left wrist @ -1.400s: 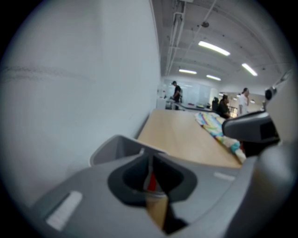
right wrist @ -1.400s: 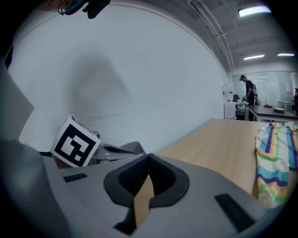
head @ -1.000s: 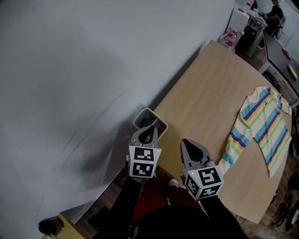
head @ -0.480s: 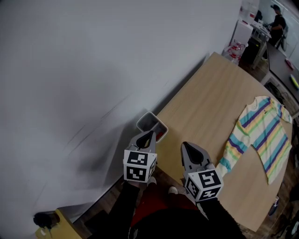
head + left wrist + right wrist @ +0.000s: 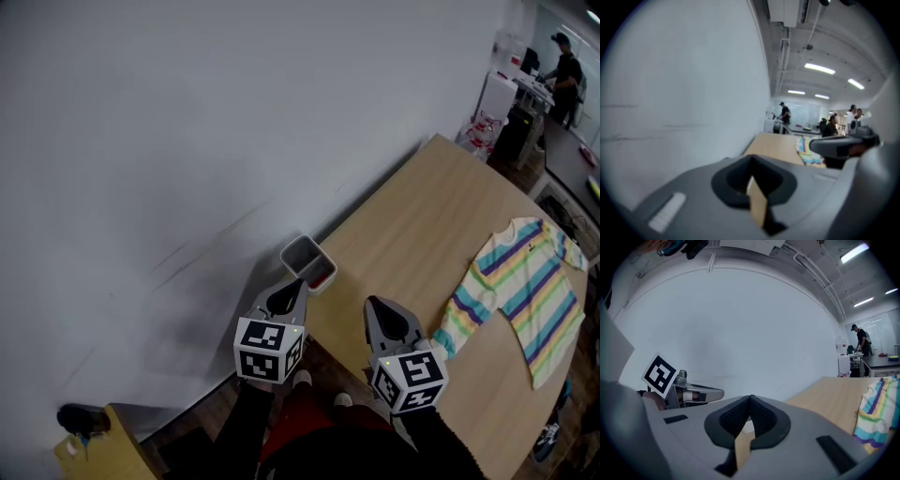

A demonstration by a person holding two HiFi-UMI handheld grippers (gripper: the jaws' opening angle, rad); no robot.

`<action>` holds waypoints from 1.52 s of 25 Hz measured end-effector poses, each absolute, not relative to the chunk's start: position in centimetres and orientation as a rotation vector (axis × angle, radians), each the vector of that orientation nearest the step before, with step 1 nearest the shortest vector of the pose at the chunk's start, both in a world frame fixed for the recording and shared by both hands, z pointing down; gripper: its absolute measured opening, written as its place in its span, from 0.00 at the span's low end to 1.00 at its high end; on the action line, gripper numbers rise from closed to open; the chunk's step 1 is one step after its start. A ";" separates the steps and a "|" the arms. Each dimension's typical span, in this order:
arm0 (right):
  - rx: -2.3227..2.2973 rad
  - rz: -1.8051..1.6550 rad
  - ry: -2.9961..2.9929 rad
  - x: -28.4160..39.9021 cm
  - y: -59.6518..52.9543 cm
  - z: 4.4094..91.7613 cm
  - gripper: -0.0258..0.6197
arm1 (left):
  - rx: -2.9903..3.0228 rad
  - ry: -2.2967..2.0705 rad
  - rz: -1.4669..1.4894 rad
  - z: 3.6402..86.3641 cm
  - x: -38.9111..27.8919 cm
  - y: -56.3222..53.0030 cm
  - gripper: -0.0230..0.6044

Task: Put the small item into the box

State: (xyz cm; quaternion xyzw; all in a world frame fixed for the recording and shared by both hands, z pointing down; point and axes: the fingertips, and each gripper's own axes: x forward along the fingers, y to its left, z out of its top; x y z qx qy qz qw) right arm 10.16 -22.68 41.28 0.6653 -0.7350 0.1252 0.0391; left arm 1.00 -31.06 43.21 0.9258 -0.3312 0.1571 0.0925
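A small grey box (image 5: pixel 302 253) stands at the near corner of the wooden table (image 5: pixel 422 220), by the white wall. Something red (image 5: pixel 322 279) shows inside it. My left gripper (image 5: pixel 297 284) is shut and empty, its tip just short of the box's near rim. In the left gripper view its jaws (image 5: pixel 751 158) meet with nothing between them. My right gripper (image 5: pixel 373 304) is shut too, over the table edge to the right of the box. The right gripper view shows its ribbed pads (image 5: pixel 740 416) closed together. No loose small item is visible.
A striped sweater (image 5: pixel 525 286) lies spread on the right half of the table, one sleeve reaching near my right gripper. The white wall (image 5: pixel 187 141) runs along the table's left side. People stand at desks (image 5: pixel 562 70) far behind. A dark object (image 5: pixel 75 420) sits low at the left.
My left gripper has drawn back from over the box toward me, so the whole box shows now. The right gripper has hardly moved. The head view has shifted slightly.
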 end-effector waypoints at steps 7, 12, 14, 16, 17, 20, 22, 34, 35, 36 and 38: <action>1.992 0.333 -2.324 9.7 -20.5 39.9 0.05 | 2.746 -1.061 0.437 41.4 -0.7 -28.0 0.04; 1.971 0.300 -2.360 9.8 -19.0 39.1 0.05 | 2.744 -1.134 0.393 40.3 -1.9 -26.1 0.04; 1.960 0.298 -2.372 9.8 -18.5 39.0 0.05 | 2.744 -1.158 0.384 40.0 -2.3 -25.5 0.04; 1.951 0.296 -2.387 9.8 -18.0 38.9 0.05 | 2.738 -1.172 0.371 39.7 -2.6 -24.8 0.04; 1.948 0.292 -2.394 9.8 -17.8 38.8 0.05 | 2.734 -1.176 0.360 39.5 -2.7 -24.5 0.04; 1.944 0.274 -2.414 9.7 -17.2 38.4 0.05 | 2.720 -1.184 0.311 39.0 -3.1 -23.4 0.04; 1.941 0.261 -2.425 9.7 -16.9 38.1 0.05 | 2.712 -1.191 0.281 38.8 -3.5 -22.6 0.04; 1.933 0.218 -2.471 8.2 -16.9 36.9 0.05 | 2.709 -1.220 0.227 37.9 -5.6 -22.0 0.04; 1.932 0.220 -2.468 7.9 -16.9 37.0 0.05 | 2.711 -1.213 0.228 38.0 -5.7 -22.0 0.04; 1.931 0.224 -2.463 7.6 -16.9 37.1 0.05 | 2.713 -1.206 0.231 38.1 -5.9 -21.9 0.04; 1.932 0.234 -2.453 7.0 -16.9 37.3 0.05 | 2.714 -1.188 0.235 38.3 -6.2 -21.7 0.04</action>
